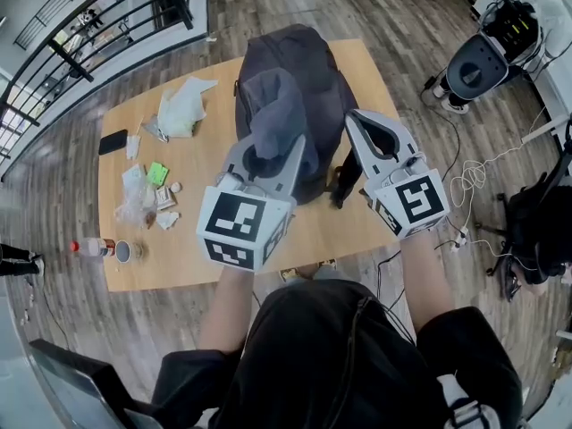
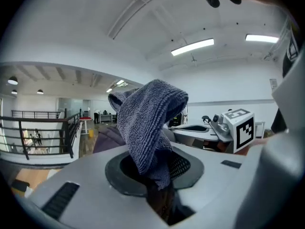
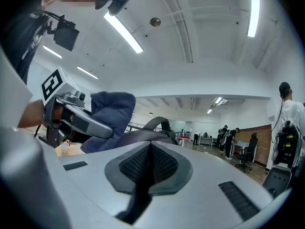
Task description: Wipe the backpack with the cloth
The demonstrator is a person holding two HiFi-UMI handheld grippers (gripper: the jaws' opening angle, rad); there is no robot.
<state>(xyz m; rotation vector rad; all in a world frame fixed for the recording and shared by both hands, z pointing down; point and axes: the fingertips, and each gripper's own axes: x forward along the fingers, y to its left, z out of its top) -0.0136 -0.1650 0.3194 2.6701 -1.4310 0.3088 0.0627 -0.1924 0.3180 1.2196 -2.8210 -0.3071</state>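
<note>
On the wooden table (image 1: 192,257), near the backpack (image 1: 295,61), my left gripper (image 1: 266,156) pinches the grey cloth (image 1: 277,114), while my right gripper (image 1: 365,130) beside the backpack is pressed shut and empty.

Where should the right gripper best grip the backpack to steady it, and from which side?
Probably the strap loop: it arches clear above the backpack, thin enough for jaws. Come level from the near side; the right gripper is shut and empty, the left gripper holds the cloth.
</note>
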